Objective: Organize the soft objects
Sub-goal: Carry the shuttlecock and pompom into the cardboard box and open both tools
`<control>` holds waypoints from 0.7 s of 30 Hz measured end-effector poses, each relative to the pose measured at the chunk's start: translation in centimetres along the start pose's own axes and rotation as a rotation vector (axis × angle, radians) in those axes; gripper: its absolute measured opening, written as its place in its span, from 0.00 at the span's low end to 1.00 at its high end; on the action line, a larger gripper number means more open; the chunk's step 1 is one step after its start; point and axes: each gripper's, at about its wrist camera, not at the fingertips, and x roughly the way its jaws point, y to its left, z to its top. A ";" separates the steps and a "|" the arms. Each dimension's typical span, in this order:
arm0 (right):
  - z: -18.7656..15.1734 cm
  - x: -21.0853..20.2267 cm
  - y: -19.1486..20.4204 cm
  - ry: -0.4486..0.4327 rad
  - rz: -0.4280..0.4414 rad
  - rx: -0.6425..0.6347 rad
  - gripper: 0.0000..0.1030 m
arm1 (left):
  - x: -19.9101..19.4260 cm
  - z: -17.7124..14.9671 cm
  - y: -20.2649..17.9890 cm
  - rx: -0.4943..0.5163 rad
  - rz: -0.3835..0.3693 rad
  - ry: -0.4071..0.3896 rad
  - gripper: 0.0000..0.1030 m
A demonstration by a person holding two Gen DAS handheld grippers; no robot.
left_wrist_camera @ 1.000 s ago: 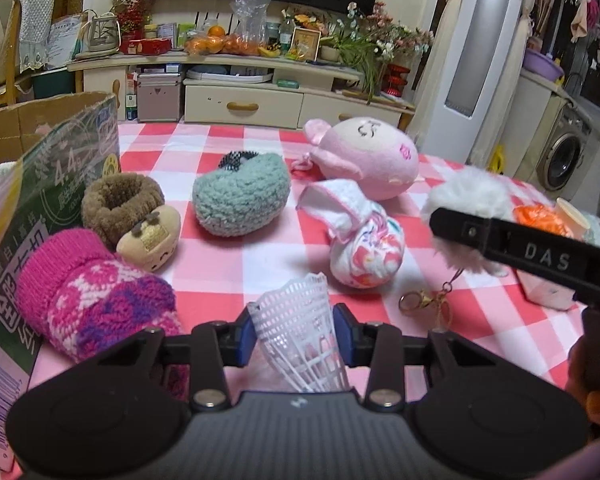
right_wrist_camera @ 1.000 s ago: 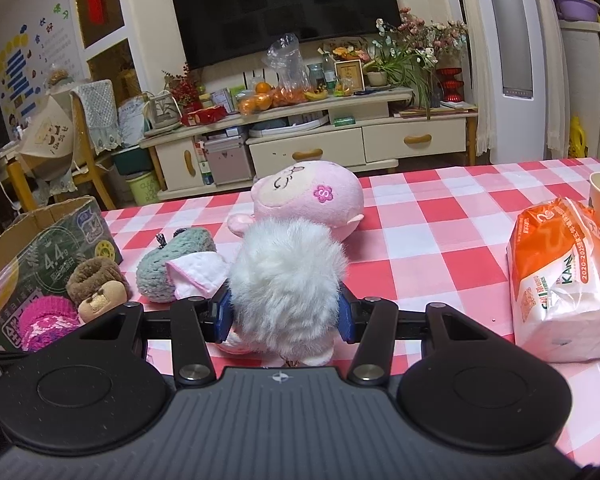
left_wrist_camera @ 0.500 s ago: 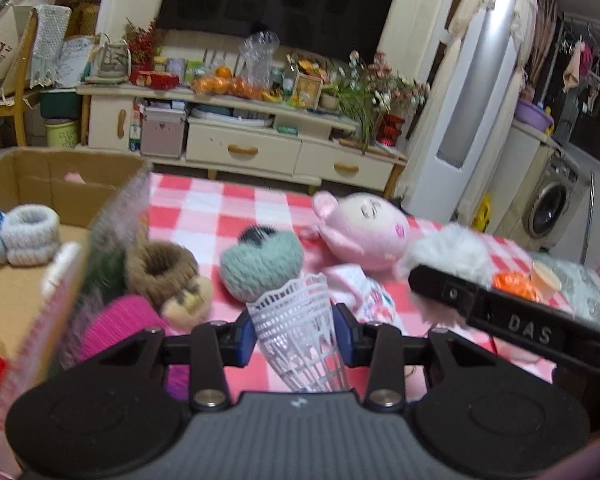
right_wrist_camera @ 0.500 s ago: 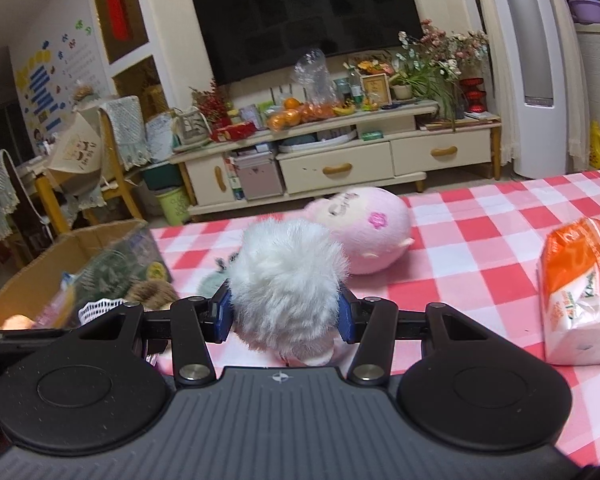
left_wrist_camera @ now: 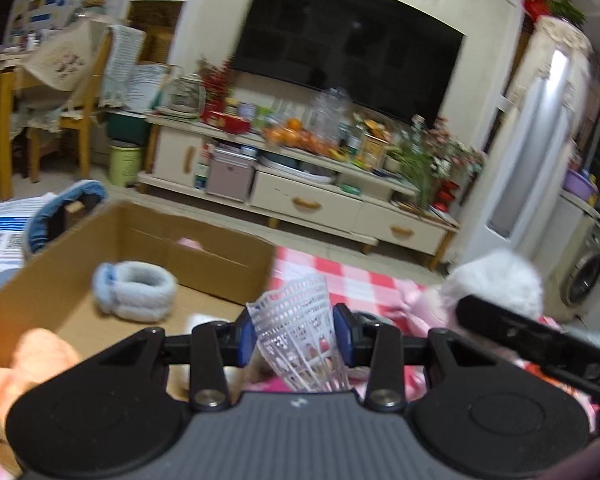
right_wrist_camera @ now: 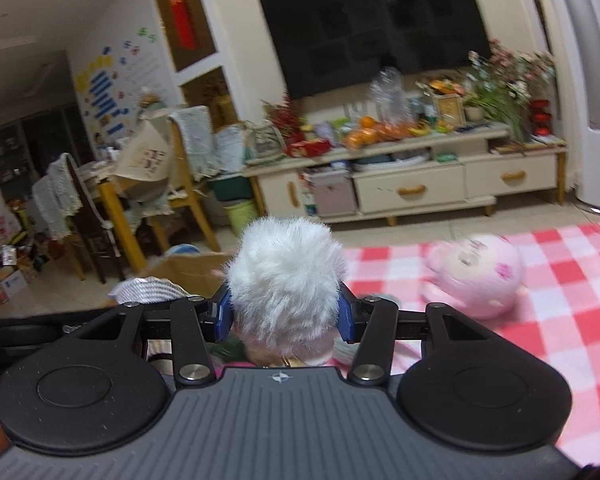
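While both grippers are loaded, nothing they carry is dropped yet: the left gripper [left_wrist_camera: 295, 338] is clamped on a white mesh foam sleeve [left_wrist_camera: 298, 336] just at the near rim of the cardboard box [left_wrist_camera: 220, 258], and the right gripper [right_wrist_camera: 284, 314] is clamped on a white fluffy pom-pom [right_wrist_camera: 286, 280] beside it, above the table's left edge. Already in the box are a pale blue fuzzy ring [left_wrist_camera: 134, 290] and an orange plush [left_wrist_camera: 36, 354] (blurred, plus a bit of pink at the far wall). Left to do, I judge: release both, then fetch the pink plush toy [right_wrist_camera: 476, 274] on the checked tablecloth [right_wrist_camera: 560, 276] and anything else hidden behind the grippers.
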 end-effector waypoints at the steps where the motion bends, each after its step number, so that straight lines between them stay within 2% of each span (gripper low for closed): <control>1: 0.4 0.2 0.6 -0.003 0.016 -0.003 0.60 | -0.1 0.3 0.7 -0.014 0.017 -0.007 0.37; 5: 1.5 1.2 2.9 -0.003 0.087 -0.009 0.60 | -0.1 1.3 3.1 -0.055 0.082 -0.025 0.37; 11: 1.8 4.0 5.6 0.036 0.164 -0.015 0.60 | 0.5 2.0 6.4 -0.121 0.177 -0.012 0.37; 15: 1.0 5.5 6.3 0.086 0.217 0.015 0.60 | 0.9 2.1 8.0 -0.142 0.215 0.006 0.37; 21: -0.7 7.3 8.1 0.153 0.228 0.003 0.60 | 1.2 1.9 9.4 -0.150 0.237 0.035 0.37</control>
